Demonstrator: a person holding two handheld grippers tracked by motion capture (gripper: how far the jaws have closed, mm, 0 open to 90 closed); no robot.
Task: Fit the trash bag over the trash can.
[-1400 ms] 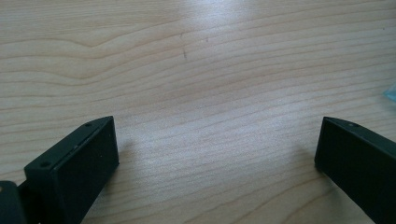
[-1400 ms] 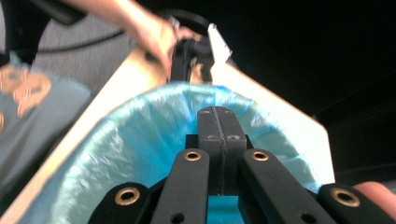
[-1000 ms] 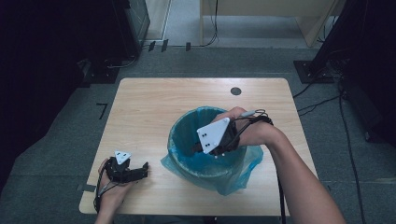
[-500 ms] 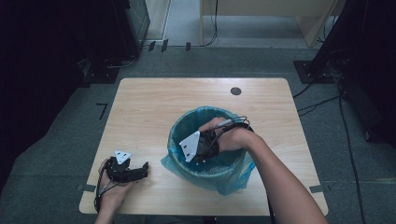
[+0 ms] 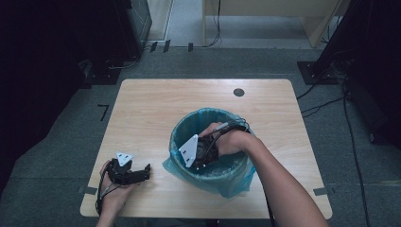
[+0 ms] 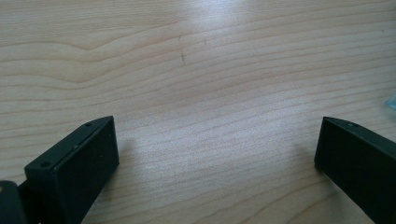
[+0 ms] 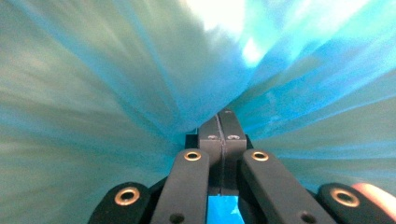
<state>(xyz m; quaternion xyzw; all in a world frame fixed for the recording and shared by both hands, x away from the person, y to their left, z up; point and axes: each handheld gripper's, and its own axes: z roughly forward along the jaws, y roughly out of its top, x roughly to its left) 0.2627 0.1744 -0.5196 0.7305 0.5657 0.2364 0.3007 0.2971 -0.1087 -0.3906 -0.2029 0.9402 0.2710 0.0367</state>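
Note:
A round bin (image 5: 176, 137) lined with a blue plastic bag (image 5: 231, 184) stands on the wooden table (image 5: 156, 109), right of centre. My right gripper (image 5: 201, 163) reaches down inside it, its grey plate tilted left. In the right gripper view its jaws (image 7: 223, 123) are pressed together, and the folds of the blue bag (image 7: 116, 84) run together at their tips. My left gripper (image 5: 142, 174) rests on the table near the front left corner, pointing right toward the bin. It is open (image 6: 215, 154) with only bare wood (image 6: 201, 84) between its fingers.
A small dark round cap (image 5: 239, 92) sits in the tabletop near the far edge. Grey carpet surrounds the table, with dark stands and cables at the back and right. The bag's loose edge (image 6: 391, 101) lies a little ahead of the left gripper.
My right hand has sunk from above the bin's rim down into the bin and shifted left. The left hand has stayed where it was.

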